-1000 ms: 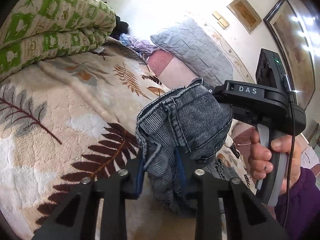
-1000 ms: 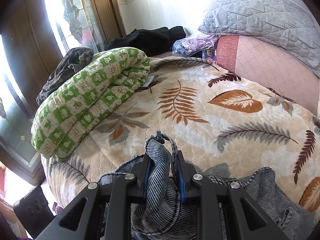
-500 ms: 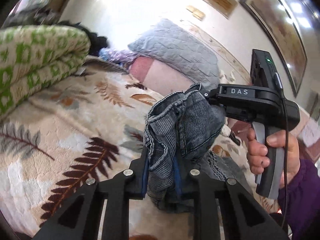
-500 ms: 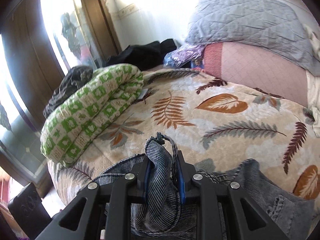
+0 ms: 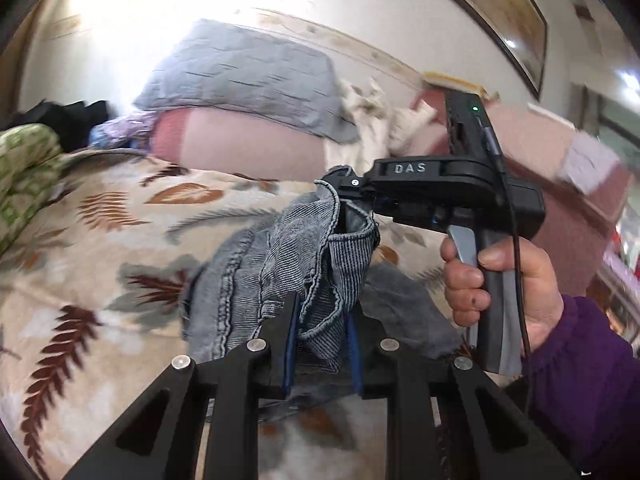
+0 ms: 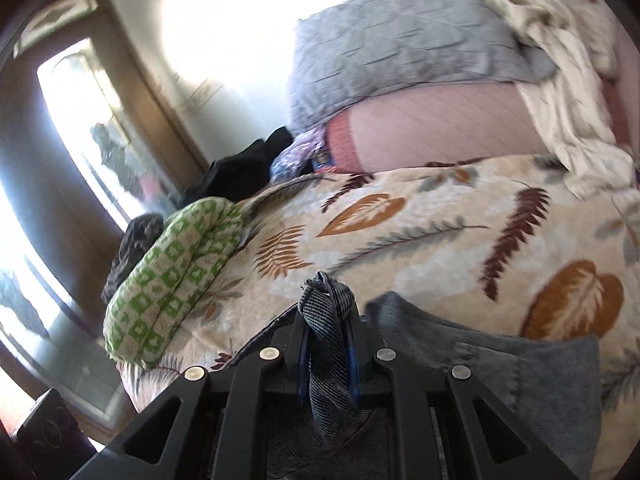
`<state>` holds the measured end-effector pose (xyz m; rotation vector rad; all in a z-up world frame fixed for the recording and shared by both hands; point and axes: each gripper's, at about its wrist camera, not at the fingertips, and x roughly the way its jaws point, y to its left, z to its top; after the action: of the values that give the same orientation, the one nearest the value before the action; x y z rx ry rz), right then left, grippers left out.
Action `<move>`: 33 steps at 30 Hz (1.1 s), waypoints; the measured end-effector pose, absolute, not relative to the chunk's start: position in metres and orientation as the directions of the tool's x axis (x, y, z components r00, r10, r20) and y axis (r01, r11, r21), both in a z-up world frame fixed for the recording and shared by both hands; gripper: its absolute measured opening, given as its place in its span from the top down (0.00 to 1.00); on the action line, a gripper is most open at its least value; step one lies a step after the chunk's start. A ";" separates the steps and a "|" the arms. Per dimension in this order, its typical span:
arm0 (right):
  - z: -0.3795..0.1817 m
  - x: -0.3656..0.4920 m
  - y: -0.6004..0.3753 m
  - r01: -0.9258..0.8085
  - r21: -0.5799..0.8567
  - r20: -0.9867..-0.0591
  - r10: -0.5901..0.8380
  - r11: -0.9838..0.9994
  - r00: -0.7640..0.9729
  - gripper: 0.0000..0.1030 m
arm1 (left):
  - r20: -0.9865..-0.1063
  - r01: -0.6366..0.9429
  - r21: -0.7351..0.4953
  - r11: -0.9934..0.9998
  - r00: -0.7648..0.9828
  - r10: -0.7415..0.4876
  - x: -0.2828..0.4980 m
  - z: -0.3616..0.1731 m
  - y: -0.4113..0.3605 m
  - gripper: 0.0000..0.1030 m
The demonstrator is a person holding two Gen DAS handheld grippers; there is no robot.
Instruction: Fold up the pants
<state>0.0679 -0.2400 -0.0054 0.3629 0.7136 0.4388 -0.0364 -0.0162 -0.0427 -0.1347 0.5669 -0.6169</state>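
Note:
The grey-blue denim pants [image 5: 280, 264] hang bunched between both grippers above the leaf-patterned bed cover [image 5: 100, 240]. My left gripper [image 5: 322, 340] is shut on a fold of the pants' edge. My right gripper [image 6: 329, 344] is shut on another bunch of the pants [image 6: 332, 320]; it also shows in the left wrist view [image 5: 352, 188], pinching the cloth at the top, held by a hand in a purple sleeve. More of the pants [image 6: 500, 364] lies on the cover at the right.
A rolled green-and-white quilt [image 6: 176, 276] lies at the bed's left edge. A grey quilted pillow [image 6: 400, 48] on a pink cushion [image 6: 432, 128] and a cream cloth [image 6: 568, 112] sit at the head. Dark clothes [image 6: 240, 168] lie by the door.
Both grippers, still shut on the pants, have swung and tilted toward the head of the bed. The bunch now hangs lower and looser between them.

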 end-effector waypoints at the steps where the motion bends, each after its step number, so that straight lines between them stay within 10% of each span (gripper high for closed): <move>1: -0.009 0.066 -0.252 -0.244 0.482 -0.537 0.504 0.841 0.677 0.85 | -0.473 0.527 -0.277 0.803 0.653 -0.592 -0.036 -0.043 -0.028 0.79; 33: -0.085 0.065 -0.472 0.153 0.662 -0.583 0.375 0.734 0.720 0.92 | -0.640 0.707 -0.280 0.650 0.367 -0.675 -0.018 -0.085 -0.212 0.87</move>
<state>0.0647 -0.4720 -0.0851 0.7547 0.7742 0.1364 -0.0185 -0.2122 -0.0846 0.0449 0.8003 -0.8876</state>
